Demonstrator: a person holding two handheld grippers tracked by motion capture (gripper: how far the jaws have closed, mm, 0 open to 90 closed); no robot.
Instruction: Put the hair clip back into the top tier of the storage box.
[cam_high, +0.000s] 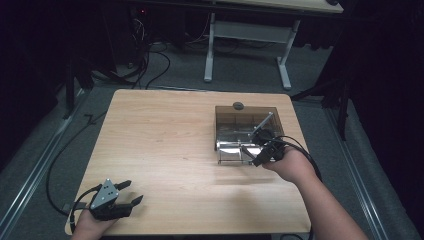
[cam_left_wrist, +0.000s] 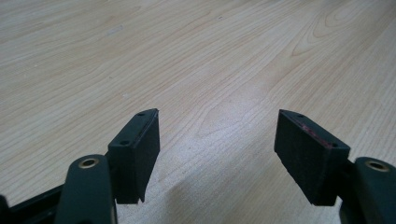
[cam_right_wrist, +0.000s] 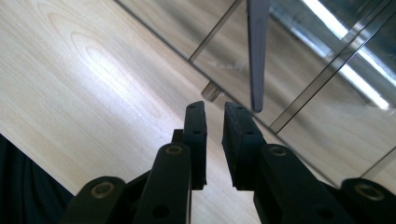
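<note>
While the right tongs (cam_right_wrist: 214, 112) are hanging over the near edge of the clear box (cam_high: 227, 113) at the table's (cam_high: 165, 145) right side, their jaws are standing almost together, a thin gap left, gripping nothing. A grey handle (cam_right_wrist: 258, 51) is leaning inside the box just beyond them. Left tongs (cam_left_wrist: 217, 140) are resting wide open and empty at the near left corner.

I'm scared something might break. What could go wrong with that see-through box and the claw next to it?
The right claw sits right at the clear box, its jaws nearly closed with nothing between them, so it could bump the wall and shove the box along the table. A grey utensil leans inside the box; a knock might tip it over. The box also stands close to the table's right edge, so a hard push could slide it off.
</note>
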